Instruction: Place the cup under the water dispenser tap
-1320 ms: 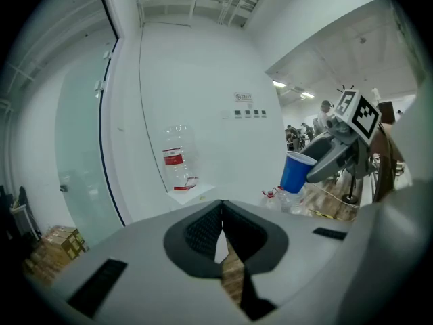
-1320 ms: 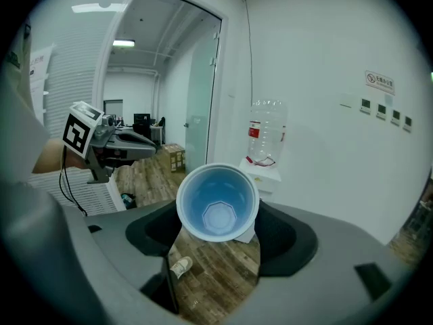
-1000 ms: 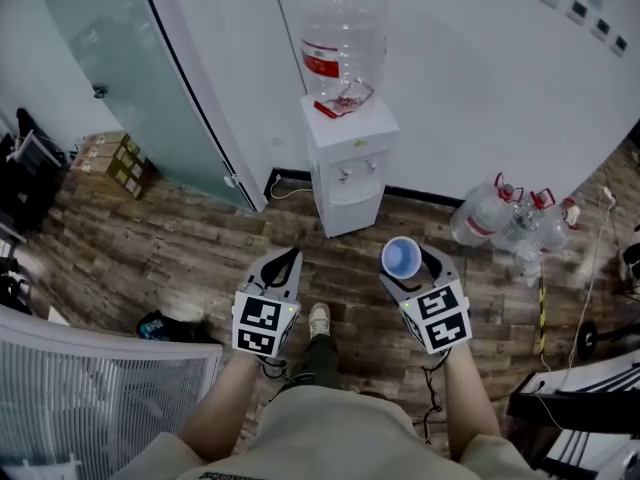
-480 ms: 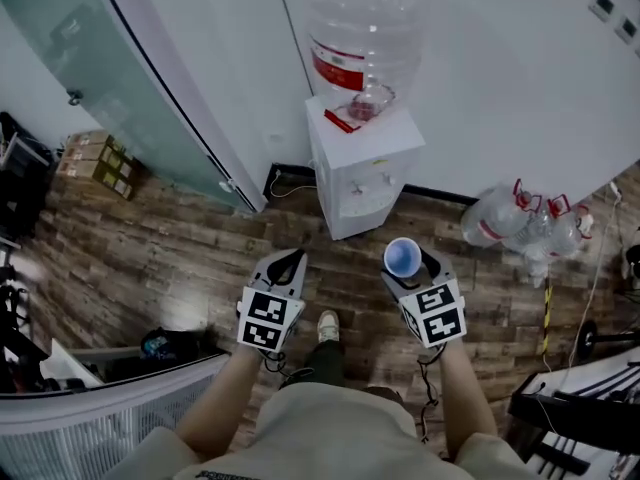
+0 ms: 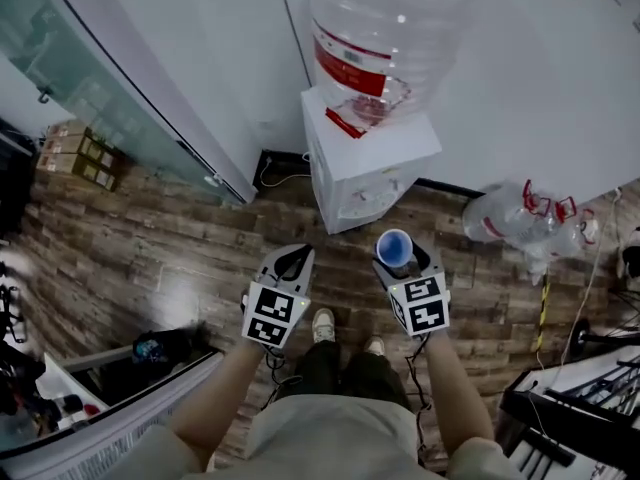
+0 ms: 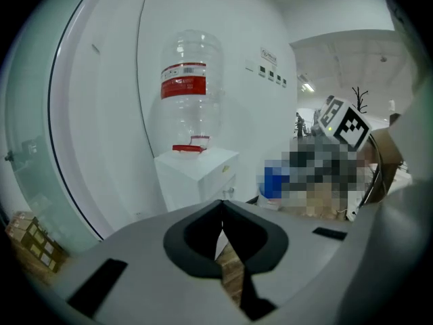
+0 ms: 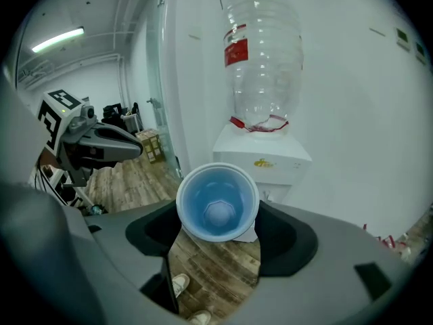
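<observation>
The right gripper point(image 5: 401, 260) clamps its 2 jaws on the blue cup point(image 7: 217, 202), held upright above the floor, near the water dispenser point(image 5: 365, 173). The left gripper's point(image 5: 291, 261) jaws sit together, empty.

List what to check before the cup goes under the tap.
1. The right gripper grips the blue plastic cup: ok.
2. Cup upright, mouth up, nothing inside: ok.
3. The left gripper shut and empty: ok.
4. Cup under a tap of the white water dispenser: not ok, it is short of the cabinet, over the wooden floor.
5. Space below the tap free: cannot tell, not clearly shown.
6. Water in the clear bottle on top: cannot tell.
</observation>
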A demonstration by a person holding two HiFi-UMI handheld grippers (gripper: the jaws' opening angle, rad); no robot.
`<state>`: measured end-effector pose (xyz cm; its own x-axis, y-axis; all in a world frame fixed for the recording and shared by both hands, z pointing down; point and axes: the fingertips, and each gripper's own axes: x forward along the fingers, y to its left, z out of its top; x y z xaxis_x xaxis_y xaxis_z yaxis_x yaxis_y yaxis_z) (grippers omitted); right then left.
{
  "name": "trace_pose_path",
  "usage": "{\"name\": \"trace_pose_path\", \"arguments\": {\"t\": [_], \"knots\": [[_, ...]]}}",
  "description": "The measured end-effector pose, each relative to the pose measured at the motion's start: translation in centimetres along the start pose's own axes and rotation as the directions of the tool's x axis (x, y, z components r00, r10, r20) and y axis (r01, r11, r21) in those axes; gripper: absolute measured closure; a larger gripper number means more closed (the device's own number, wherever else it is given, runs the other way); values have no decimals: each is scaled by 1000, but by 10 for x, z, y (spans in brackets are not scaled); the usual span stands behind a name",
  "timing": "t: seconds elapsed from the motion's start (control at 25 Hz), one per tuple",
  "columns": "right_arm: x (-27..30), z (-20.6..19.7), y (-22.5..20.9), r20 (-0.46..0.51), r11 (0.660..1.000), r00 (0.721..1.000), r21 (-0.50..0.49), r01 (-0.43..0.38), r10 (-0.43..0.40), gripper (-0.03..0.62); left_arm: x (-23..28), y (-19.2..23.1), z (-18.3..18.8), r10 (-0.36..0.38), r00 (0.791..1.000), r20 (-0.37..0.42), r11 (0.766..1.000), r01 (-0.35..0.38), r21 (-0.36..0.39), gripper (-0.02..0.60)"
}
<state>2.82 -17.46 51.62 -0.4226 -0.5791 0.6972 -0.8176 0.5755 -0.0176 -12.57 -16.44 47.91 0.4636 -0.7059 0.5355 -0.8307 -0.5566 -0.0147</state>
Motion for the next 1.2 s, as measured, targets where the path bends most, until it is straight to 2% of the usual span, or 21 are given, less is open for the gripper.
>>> {"name": "trace_pose_path", "arguments": {"t": [0.24, 0.4, 0.6, 0.72, 1.04, 1.2], "knots": [[61, -20, -15, -39, 1000, 999, 6, -26, 26, 249, 45, 7, -26, -5, 999, -37, 997, 2, -78, 575], [103, -33, -23, -63, 999, 997, 1, -47, 47, 249, 73, 16, -41, 17, 999, -49, 994, -22, -106, 575], [159, -58, -29, -78, 997, 994, -5, -75, 74, 247, 107, 20, -64, 27, 1000, -5, 987, -28, -161, 574], [192, -73, -34, -81, 996, 994, -29, -79, 77, 247, 130, 23, -85, 39, 999, -21, 983, -42, -179, 574], [264, -111, -42, -140, 995, 987, -58, -87, 79, 246, 172, 35, -131, 45, 995, -89, 981, -60, -185, 574], [296, -119, -50, -130, 997, 990, -45, -67, 60, 244, 187, 42, -152, 68, 989, -130, 983, -89, -160, 574]]}}
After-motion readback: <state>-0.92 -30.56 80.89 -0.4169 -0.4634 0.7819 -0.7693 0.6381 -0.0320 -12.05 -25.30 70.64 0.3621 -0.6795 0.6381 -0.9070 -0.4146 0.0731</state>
